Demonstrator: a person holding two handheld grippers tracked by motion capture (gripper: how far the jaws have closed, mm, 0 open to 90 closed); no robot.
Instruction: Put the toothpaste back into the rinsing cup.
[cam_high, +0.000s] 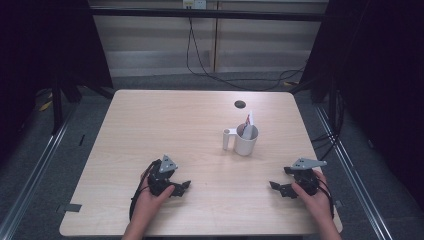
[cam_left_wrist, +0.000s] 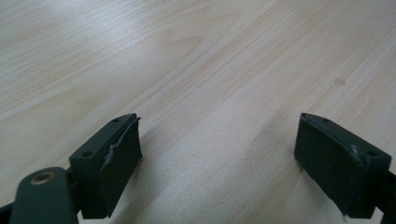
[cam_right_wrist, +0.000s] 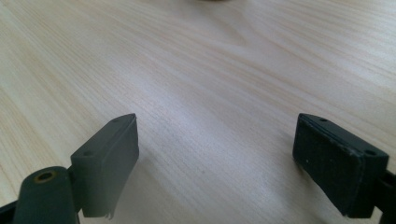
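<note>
A: Where are the two tools?

B: In the high view both sit low in the frame, on the tabletop (cam_high: 165, 120). The left tool (cam_high: 183, 187) is at lower left of centre, held by the left hand (cam_high: 150, 197); the right tool (cam_high: 276, 188) is at lower right, held by the right hand (cam_high: 312, 197). They point toward each other and are well apart.

A: Are they holding anything?

B: No. In the left gripper view the left tool (cam_left_wrist: 217, 149) has its jaws spread wide, with bare wood grain between them. The right tool (cam_right_wrist: 215, 147) looks the same in the right gripper view: wide open, nothing gripped.

A: And the things nearest them?

B: A white mug (cam_high: 246, 140) stands right of centre in the high view, nearer the right tool. A small white tube (cam_high: 226, 139) stands upright just beside it on its left. Something white and red (cam_high: 249, 121) sticks out of the mug.

A: Any writing on it?

B: Too small to read. Behind the mug, a dark round hole (cam_high: 240, 104) sits near the tabletop's far edge.
</note>
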